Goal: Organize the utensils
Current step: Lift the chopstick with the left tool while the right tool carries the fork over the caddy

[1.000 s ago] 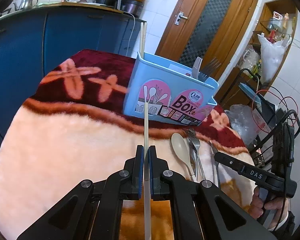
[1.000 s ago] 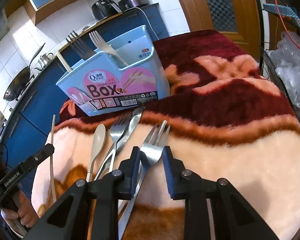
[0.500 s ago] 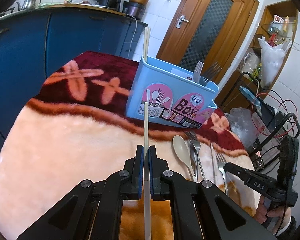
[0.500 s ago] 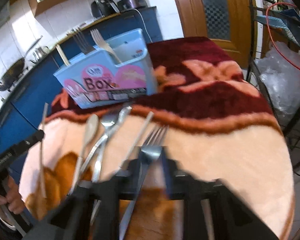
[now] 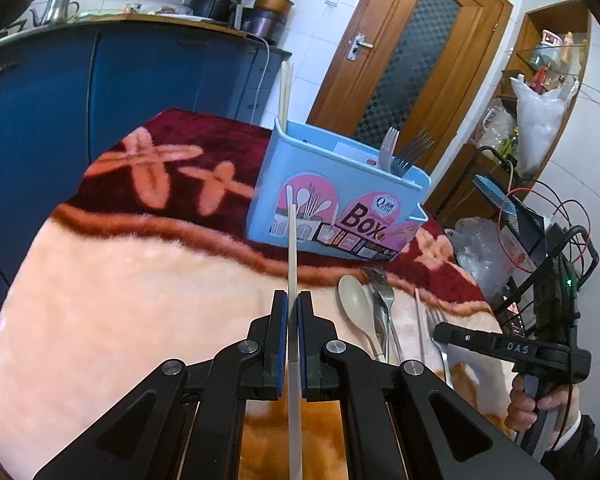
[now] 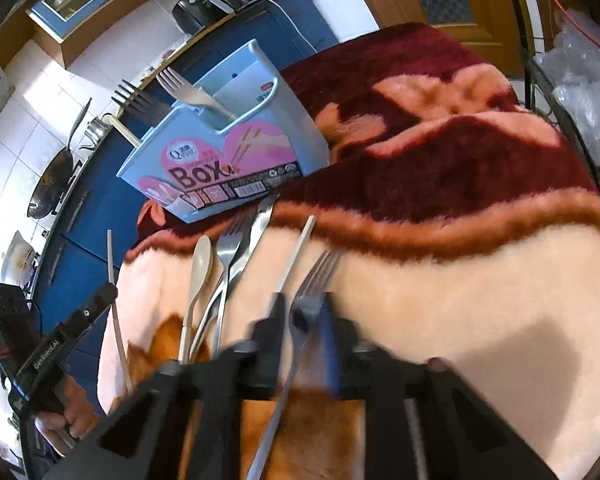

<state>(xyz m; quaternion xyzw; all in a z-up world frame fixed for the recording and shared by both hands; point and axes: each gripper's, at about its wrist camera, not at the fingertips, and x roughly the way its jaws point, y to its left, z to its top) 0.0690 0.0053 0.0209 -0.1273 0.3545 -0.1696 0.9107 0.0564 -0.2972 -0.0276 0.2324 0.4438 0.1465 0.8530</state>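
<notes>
From my left camera I see the light blue utensil box [image 5: 336, 196] standing upright on the plush blanket [image 5: 140, 280], on its dark red band near the far edge. In it I count two pale chopsticks [image 5: 285, 96] rising together at its left end and two forks [image 5: 400, 152] at its right end, one light, one dark, tines up. My left gripper [image 5: 293, 300] is clenched on a single pale chopstick [image 5: 292, 256] that runs straight out between the pads, its tip in line with the box front. My right gripper [image 6: 302, 308] has just been closing, with a metal fork [image 6: 316, 276] between its jaws; the view is blurred there, but the pads appear to sit tight against the fork's neck, with tines ahead and handle trailing back beneath the gripper. Lying loose on the cream part of the blanket, between the box and my right gripper, I count one beige spoon [image 6: 200, 268], one more metal fork [image 6: 230, 240], one silver utensil [image 6: 256, 228] crossing under it whose head I cannot make out, and one loose chopstick [image 6: 296, 252] just beside the gripped fork. From the right camera I also see the person's hand [image 6: 66, 420] on the left gripper's handle.
</notes>
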